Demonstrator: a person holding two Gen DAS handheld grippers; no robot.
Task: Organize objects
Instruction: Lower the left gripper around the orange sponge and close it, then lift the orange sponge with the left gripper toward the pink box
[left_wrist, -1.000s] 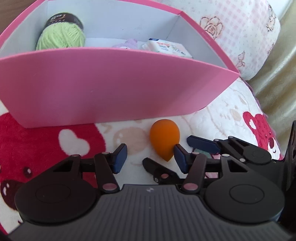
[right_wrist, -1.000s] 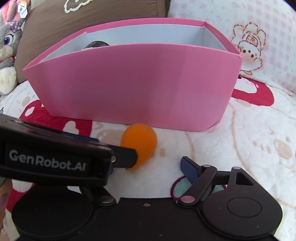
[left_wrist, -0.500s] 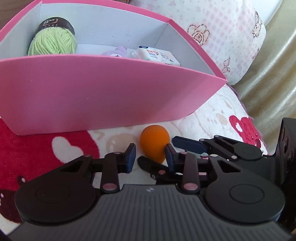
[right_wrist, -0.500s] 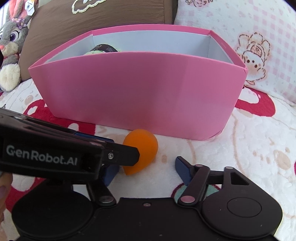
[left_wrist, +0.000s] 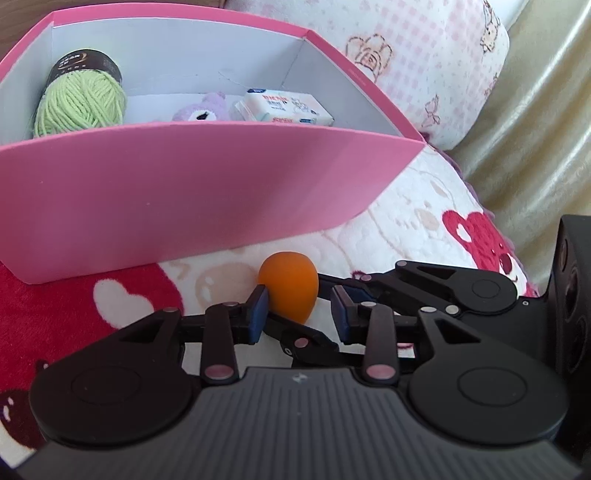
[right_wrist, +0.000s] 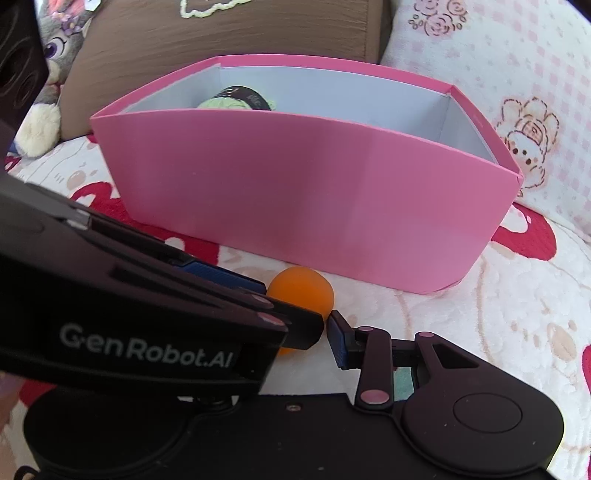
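The small orange egg-shaped sponge (left_wrist: 289, 286) lies on the fluffy white blanket with red hearts (left_wrist: 122, 299), just in front of the pink box. It is smooth and soft-looking, round at the far end and thinner at the near end.

The left gripper (left_wrist: 298, 306) has its blue pads (left_wrist: 258, 308) close together. The sponge sits between them at the tips; the left pad touches its side, and the other pad stands a little apart. The right gripper (right_wrist: 295, 325) comes in from the side and its jaws are closing. Its one blue pad (right_wrist: 338, 341) that shows is right at the sponge's edge; the other pad is hidden under the left gripper, so I cannot tell if it squeezes yet.

A second ago both grippers were wider open, with the sponge loose between them. Now both have closed in around it. The sponge has stayed in the same spot.

Behind it stands the big pink cardboard box with white inside (left_wrist: 207, 192). In the box are a ball of green yarn (left_wrist: 81, 105), a little purple plush toy (left_wrist: 207, 110) and a white pack of tissues (left_wrist: 288, 107). Behind the box lie a pink checked pillow (right_wrist: 517, 66) and a brown cushion (right_wrist: 221, 37).
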